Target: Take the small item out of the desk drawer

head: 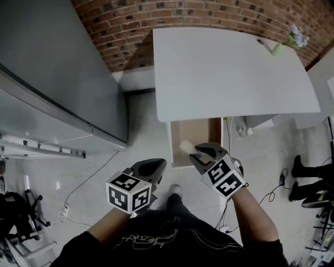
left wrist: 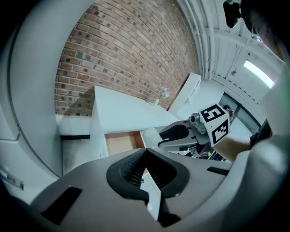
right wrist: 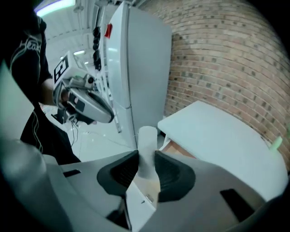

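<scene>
The right tool is clenched on a small white cylinder, its two dark ribbed pads pressing the cylinder's lower part from either side while the upper part stands straight up out of the grip. In the head view this right tool sits just below the middle of the frame, with the cylinder at its tip, over the lower left part of the open drawer. Whether the cylinder is lifted clear of the drawer's brown bottom cannot be told. The left tool is clenched on nothing, its pads meeting edge to edge with only a thin line between them. In the head view the left tool is at lower centre-left, over the pale floor and apart from the drawer. The drawer is pulled out from under the near edge of a white tabletop that fills the upper right of the frame. A small plant stands at the tabletop's far right corner. A red brick wall runs along the top of the frame, and a tall grey cabinet takes up the upper left. Cables lie on the floor at lower right.
</scene>
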Demonstrator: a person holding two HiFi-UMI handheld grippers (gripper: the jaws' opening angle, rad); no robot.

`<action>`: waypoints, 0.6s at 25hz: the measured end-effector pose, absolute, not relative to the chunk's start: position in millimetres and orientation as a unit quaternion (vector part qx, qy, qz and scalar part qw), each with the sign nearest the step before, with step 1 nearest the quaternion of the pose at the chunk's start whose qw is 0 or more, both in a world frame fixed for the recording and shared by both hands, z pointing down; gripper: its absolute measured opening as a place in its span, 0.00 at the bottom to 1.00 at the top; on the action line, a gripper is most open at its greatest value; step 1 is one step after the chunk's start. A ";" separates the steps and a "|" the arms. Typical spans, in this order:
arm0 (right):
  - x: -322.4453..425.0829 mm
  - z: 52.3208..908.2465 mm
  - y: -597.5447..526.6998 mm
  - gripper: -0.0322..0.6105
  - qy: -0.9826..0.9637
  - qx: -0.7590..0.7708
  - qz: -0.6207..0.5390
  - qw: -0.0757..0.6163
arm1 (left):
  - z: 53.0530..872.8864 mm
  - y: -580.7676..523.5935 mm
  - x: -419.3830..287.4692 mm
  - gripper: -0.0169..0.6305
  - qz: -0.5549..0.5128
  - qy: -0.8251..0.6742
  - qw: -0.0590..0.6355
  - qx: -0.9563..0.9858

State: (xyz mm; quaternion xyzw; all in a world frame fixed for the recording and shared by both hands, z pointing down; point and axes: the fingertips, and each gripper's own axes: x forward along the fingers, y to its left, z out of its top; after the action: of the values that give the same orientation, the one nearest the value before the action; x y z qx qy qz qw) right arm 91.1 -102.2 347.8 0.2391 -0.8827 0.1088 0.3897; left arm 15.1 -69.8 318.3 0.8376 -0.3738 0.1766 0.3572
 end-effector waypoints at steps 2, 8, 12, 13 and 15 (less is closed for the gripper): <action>93.1 312.8 -88.9 0.25 -0.892 0.272 0.137 0.335 | 294.0 -59.9 18.5 0.06 0.167 -0.360 0.348 0.850; 89.5 215.2 -39.3 0.25 -0.904 0.340 0.147 0.213 | 208.5 -23.5 8.0 0.06 0.140 -0.332 0.287 0.888; 70.9 161.3 23.6 0.25 -0.914 0.347 0.131 0.162 | 164.9 29.1 -5.9 0.06 0.113 -0.319 0.270 0.901; 66.9 148.7 35.8 0.25 -0.915 0.351 0.128 0.152 | 153.0 39.1 -9.5 0.06 0.104 -0.315 0.263 0.906; 59.6 129.8 58.0 0.25 -0.915 0.359 0.123 0.138 | 132.0 56.9 -17.4 0.06 0.088 -0.309 0.246 0.914</action>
State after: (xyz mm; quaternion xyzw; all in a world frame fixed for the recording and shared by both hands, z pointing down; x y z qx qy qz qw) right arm 59.6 58.0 129.8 0.3588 -0.9150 0.1232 0.1375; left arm -17.4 56.9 132.0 0.9144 -0.3089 0.0884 0.2464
